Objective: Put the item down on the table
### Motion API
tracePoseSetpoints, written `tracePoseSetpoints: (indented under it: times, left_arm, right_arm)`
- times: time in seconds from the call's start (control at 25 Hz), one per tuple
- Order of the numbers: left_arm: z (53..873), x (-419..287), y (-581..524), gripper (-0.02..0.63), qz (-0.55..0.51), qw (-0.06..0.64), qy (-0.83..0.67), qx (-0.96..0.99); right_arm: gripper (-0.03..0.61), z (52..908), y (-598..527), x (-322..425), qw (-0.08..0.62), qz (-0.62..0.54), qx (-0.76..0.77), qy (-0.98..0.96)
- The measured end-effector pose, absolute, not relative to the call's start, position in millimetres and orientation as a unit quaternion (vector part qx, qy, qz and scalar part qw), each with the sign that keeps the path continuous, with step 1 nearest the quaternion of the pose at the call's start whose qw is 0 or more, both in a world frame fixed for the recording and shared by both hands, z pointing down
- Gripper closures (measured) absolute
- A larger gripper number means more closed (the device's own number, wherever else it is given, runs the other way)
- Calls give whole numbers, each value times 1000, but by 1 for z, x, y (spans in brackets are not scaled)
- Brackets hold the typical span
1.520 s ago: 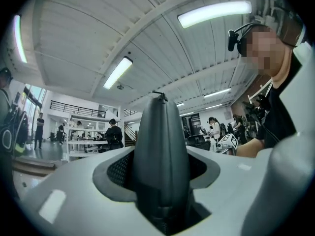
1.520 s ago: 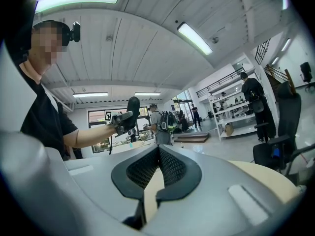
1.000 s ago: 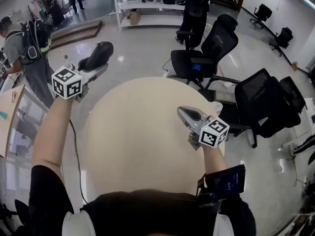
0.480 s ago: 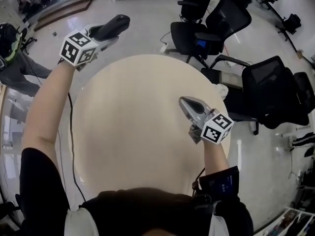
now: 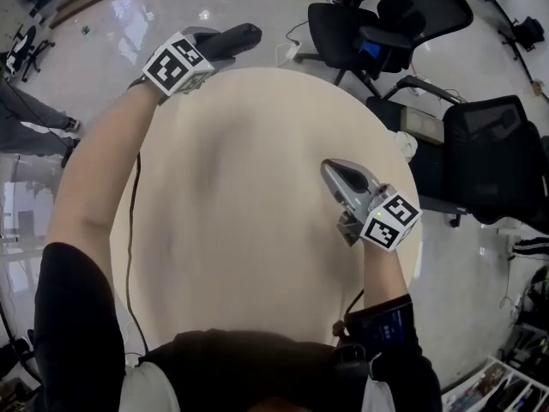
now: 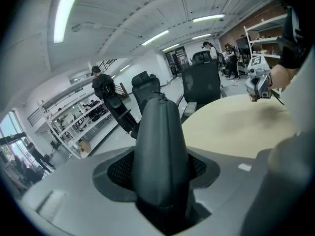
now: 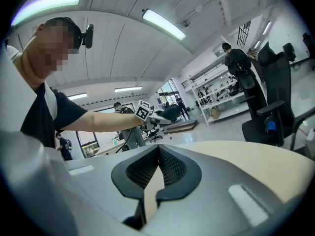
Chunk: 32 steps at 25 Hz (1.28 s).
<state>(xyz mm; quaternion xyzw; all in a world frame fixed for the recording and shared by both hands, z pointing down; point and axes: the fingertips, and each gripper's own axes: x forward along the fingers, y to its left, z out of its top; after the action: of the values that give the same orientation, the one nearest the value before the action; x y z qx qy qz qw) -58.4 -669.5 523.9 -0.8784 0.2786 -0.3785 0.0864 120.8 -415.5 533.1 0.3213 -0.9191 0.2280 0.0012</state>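
Note:
A dark grey, smooth, elongated item point(image 5: 233, 38) sticks out of my left gripper point(image 5: 214, 43), which is shut on it and hangs over the far left rim of the round beige table point(image 5: 257, 247). In the left gripper view the item point(image 6: 160, 146) stands between the mesh pads and fills the gap of the left gripper point(image 6: 158, 167). My right gripper point(image 5: 331, 170) hovers over the right side of the table, shut with nothing in it. In the right gripper view its pads point(image 7: 172, 163) meet at the tip of the right gripper point(image 7: 158, 149), and the left arm shows beyond with its marker cube point(image 7: 143, 113).
Black office chairs point(image 5: 403, 11) point(image 5: 493, 157) stand past the table's far right edge. A cable point(image 5: 130, 239) hangs along the left rim. A phone point(image 5: 388, 326) is strapped to the right forearm. People and shelves point(image 6: 74, 127) stand farther back in the room.
The left gripper has carried the item from off the table's far left side to above its far left rim. The head view has tipped further down. The right gripper has hardly moved.

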Motion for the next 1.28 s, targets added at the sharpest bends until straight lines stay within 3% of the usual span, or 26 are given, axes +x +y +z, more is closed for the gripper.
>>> tracePoseSetpoints:
  times: [0.56, 0.96, 1.2, 1.28]
  left_arm:
    - [680, -38, -706, 362, -494, 118, 253, -824]
    - [728, -29, -693, 362, -546, 157, 202, -798]
    - [731, -32, -681, 362, -556, 115, 174, -805]
    - [732, -30, -673, 320, -563, 113, 155, -804]
  right_arm:
    - [565, 595, -438, 122, -6, 259, 317, -912]
    - [565, 595, -436, 126, -8, 251, 315, -915]
    - [565, 594, -433, 125, -21, 257, 315, -913]
    - [565, 591, -431, 124, -23, 256, 313, -914]
